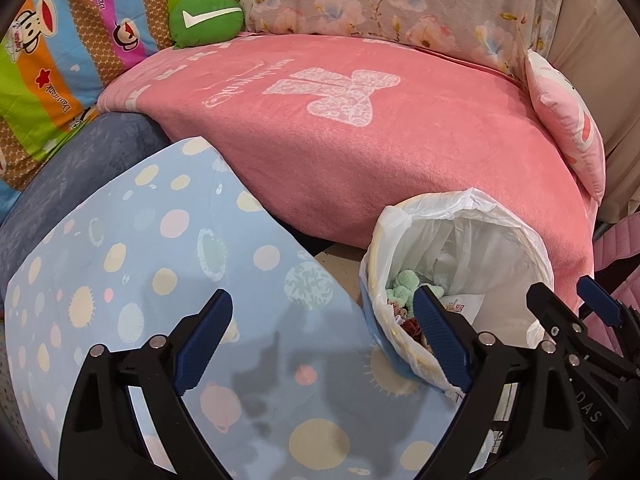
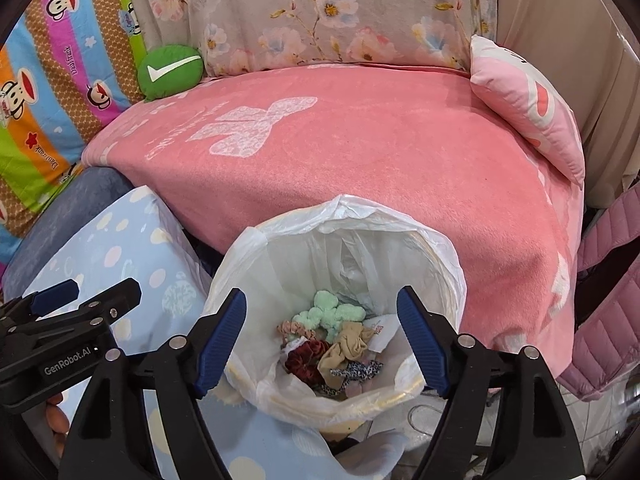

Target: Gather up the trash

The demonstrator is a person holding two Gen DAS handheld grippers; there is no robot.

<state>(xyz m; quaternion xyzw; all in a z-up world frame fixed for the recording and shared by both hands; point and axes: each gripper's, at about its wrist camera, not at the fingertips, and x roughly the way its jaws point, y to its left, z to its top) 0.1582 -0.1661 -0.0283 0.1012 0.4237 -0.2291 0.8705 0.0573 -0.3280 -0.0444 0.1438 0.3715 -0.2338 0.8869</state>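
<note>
My right gripper [image 2: 320, 336] hangs straight over the mouth of the lined bin [image 2: 452, 268], jaws spread and empty. The scrunchies [image 2: 332, 348] lie at the bin's bottom, directly below. My left gripper [image 1: 324, 340], also spread and empty, sits over the dotted blue cover [image 1: 160, 264] off the bin's left rim, so the right is nearer.
</note>
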